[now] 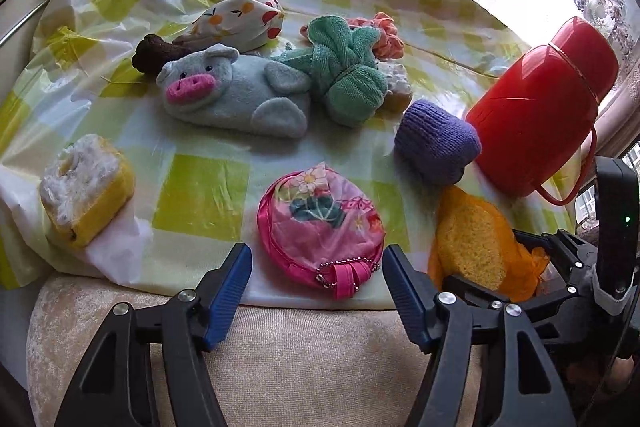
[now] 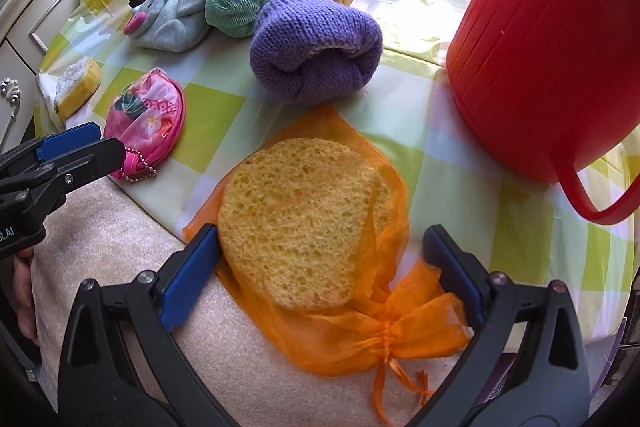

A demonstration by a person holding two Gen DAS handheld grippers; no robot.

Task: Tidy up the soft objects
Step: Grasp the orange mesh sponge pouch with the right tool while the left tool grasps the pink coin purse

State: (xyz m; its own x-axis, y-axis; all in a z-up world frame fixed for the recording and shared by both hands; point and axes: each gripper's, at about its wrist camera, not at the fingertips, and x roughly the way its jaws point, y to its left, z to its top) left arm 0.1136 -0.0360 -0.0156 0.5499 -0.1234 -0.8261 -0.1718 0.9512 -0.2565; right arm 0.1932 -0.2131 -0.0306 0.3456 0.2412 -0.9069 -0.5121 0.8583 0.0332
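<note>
Lying on the green checked cloth (image 1: 200,203) are many soft things. The left gripper (image 1: 318,291) has its jaws open with nothing in them, and the pink round purse (image 1: 320,227) sits just past its tips. The right gripper (image 2: 320,275) has its jaws wide, one on each side of the yellow sponge (image 2: 296,223) in its orange net bag (image 2: 360,339); the left pad sits right at the sponge's edge. Behind the sponge is a purple knit roll (image 2: 316,51). The red bucket (image 2: 552,39) stands to the right. Farther back lie a gray pig toy (image 1: 236,91) and a green towel knot (image 1: 348,71).
</note>
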